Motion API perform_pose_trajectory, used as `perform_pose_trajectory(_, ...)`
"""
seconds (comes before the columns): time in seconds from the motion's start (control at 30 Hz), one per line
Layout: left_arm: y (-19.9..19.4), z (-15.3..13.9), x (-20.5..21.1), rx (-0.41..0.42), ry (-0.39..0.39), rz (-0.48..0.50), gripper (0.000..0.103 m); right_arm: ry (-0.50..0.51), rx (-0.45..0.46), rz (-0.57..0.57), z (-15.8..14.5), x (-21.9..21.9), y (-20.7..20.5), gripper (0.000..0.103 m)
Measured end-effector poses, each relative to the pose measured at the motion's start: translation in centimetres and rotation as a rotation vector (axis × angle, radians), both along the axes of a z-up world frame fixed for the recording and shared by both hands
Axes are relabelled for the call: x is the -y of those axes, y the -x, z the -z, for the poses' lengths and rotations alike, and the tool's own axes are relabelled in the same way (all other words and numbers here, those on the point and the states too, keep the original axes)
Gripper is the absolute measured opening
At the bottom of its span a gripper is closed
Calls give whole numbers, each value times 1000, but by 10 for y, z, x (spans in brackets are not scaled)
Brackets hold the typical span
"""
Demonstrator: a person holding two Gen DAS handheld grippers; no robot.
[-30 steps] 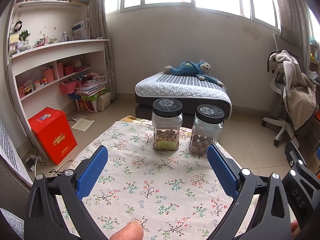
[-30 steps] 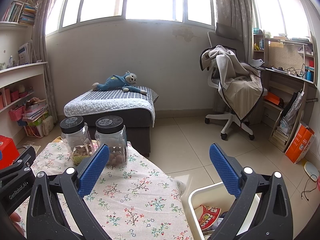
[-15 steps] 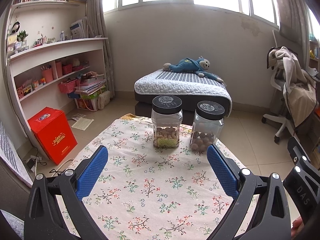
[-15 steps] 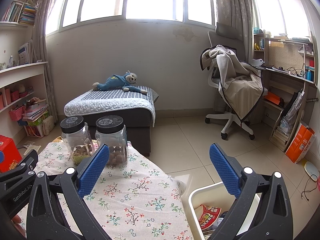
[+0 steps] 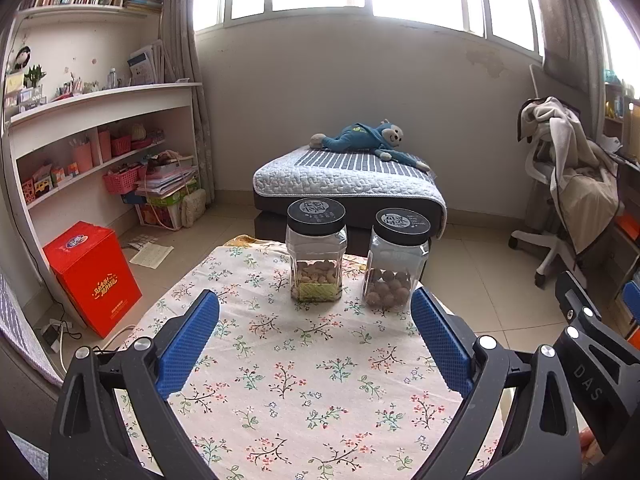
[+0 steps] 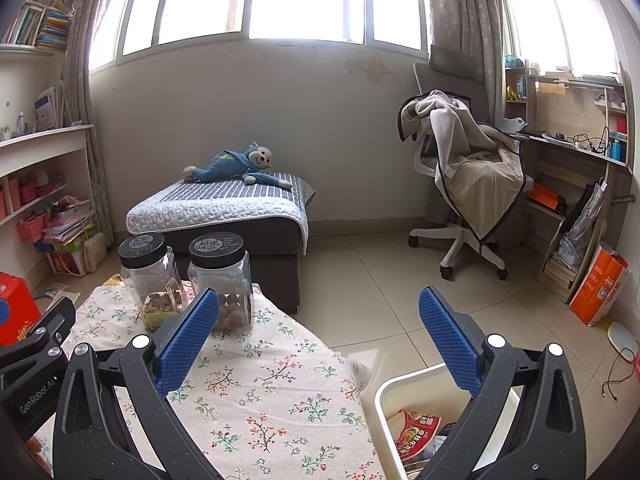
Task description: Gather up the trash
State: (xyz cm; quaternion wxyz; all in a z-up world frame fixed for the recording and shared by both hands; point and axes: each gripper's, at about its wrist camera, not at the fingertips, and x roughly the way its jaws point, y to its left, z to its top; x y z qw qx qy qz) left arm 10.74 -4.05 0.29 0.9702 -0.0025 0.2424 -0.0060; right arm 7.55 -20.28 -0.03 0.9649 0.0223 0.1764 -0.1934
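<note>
Right wrist view shows a red wrapper (image 6: 416,430) lying inside the white bin (image 6: 404,380), which stands on the floor just beside the flowered table (image 6: 280,392). Over both hangs the right gripper (image 6: 316,336), fingers spread and empty. Left gripper (image 5: 316,338), spread wide too, hovers above the table, facing two black-lidded jars (image 5: 316,252).

Two lidded jars (image 5: 316,249) (image 5: 397,259), one white bin (image 6: 404,388), one red wrapper (image 6: 416,428).
</note>
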Motion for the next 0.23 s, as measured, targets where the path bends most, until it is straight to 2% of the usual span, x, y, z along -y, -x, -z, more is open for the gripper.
perform_pose_trajectory(0.23, -2, -1, 0, -11, -4, -31, 96, 1, 0, -2, 0, 1, 0, 96)
